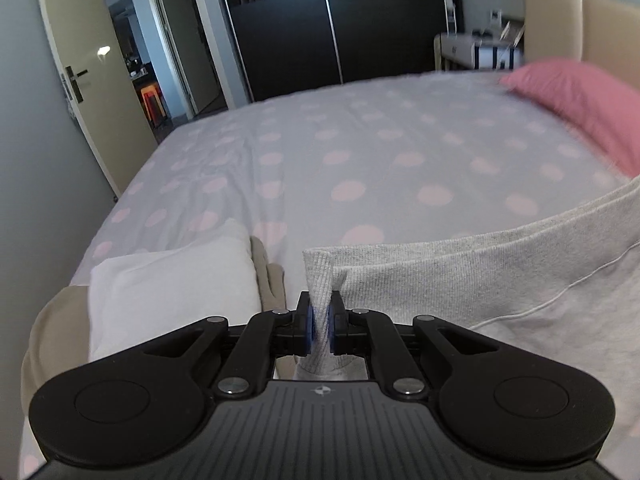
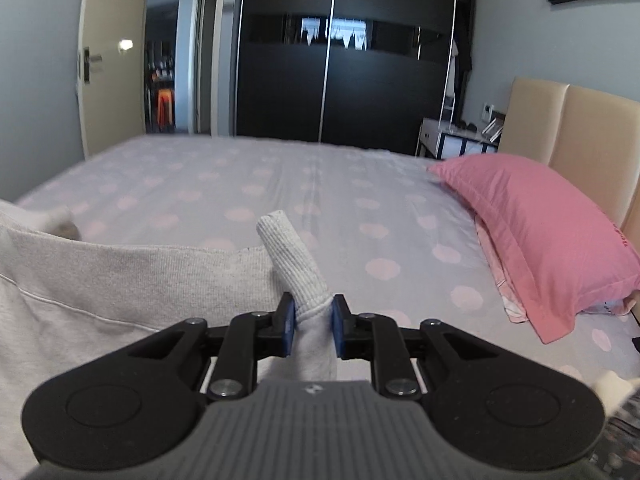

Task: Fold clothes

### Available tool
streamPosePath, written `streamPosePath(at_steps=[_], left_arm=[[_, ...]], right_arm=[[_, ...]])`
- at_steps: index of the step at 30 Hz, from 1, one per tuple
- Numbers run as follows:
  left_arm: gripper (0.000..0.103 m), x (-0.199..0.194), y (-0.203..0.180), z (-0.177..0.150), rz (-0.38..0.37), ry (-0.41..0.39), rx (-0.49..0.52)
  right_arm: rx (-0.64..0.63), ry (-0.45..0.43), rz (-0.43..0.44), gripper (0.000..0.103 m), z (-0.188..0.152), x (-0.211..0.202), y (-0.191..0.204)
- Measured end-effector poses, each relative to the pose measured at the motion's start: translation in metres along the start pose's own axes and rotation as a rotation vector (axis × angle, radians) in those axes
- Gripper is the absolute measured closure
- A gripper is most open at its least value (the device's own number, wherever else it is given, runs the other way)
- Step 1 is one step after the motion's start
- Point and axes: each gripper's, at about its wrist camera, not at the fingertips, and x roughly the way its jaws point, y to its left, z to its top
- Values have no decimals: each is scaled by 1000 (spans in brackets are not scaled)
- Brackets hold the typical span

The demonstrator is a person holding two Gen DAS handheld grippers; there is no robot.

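Left claw (image 1: 320, 322) clamps grey sweatshirt (image 1: 500, 280) hem; right claw (image 2: 313, 326) clamps other corner.

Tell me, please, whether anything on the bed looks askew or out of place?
Nothing alarming. The pink pillow sits off-square over a patterned pillow peeking out beneath it, and the bedsheet shows light wrinkles.

Pale grey ribbed sweater (image 1: 500, 280), lilac bedsheet (image 1: 360, 140) with pink dots, pink pillow (image 2: 540, 232), white folded cloth (image 1: 168, 292), black wardrobe (image 2: 340, 60), cream headboard (image 2: 580, 128), blue gripper pads (image 2: 289, 330)
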Motion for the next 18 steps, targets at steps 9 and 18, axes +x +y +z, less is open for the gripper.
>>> streamPosePath(at_steps=[9,18], left_arm=[[97,105,-19,-12,41,111,44],[93,157,-23,-39,35,210,15]], right_arm=[[-52,143,-45,82,-35,110,8],[-19,283,-66,81,-75,165,14]])
